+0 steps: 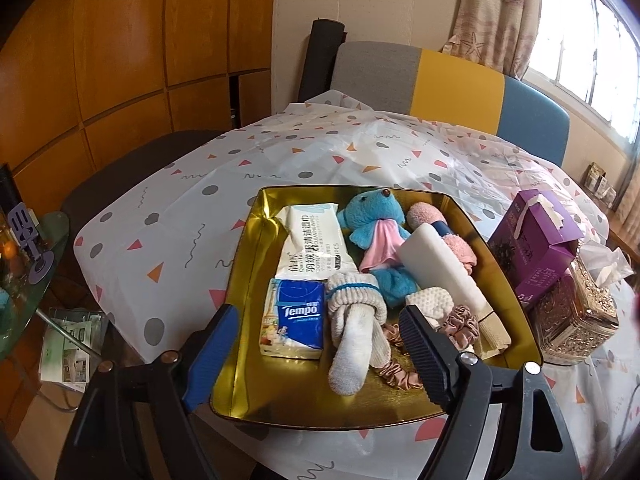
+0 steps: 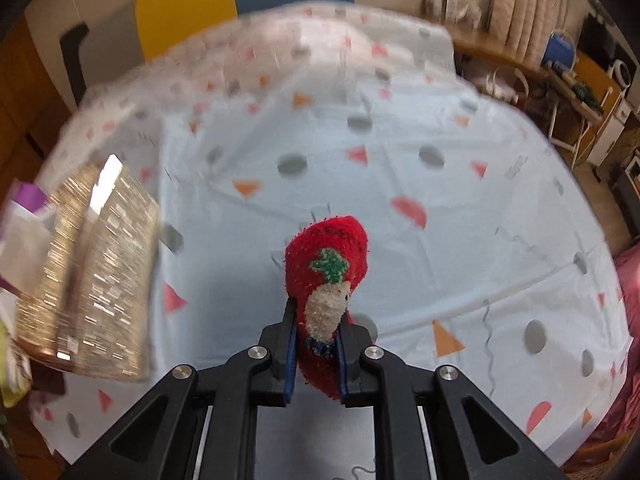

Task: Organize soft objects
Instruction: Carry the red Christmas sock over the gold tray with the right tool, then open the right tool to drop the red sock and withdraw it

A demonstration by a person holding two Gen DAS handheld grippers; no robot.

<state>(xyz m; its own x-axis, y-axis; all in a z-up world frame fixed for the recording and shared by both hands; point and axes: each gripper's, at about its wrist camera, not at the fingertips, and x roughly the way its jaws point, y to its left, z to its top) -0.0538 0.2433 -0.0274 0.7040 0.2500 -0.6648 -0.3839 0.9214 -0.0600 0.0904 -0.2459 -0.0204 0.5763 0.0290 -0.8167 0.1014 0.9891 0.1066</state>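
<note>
A gold tray (image 1: 244, 368) sits on the patterned tablecloth, holding a Tempo tissue pack (image 1: 294, 320), a wet-wipe pack (image 1: 314, 242), a blue plush toy (image 1: 372, 224), a white rolled sock (image 1: 356, 332), pink fuzzy socks (image 1: 460, 248), a white sponge (image 1: 440, 270) and pink scrunchies (image 1: 460, 326). My left gripper (image 1: 316, 346) hangs open over the tray's near edge, nothing between its fingers. In the right wrist view, my right gripper (image 2: 316, 350) is shut on a fuzzy red sock (image 2: 326, 256) with a green and cream pattern, held up above the tablecloth (image 2: 400, 184).
A purple box (image 1: 532, 240) and an ornate gold tissue box (image 1: 576, 316) stand right of the tray; the gold tissue box (image 2: 92, 272) shows blurred at the left of the right wrist view. Chairs stand beyond the table. A glass side table (image 1: 28, 276) is at left.
</note>
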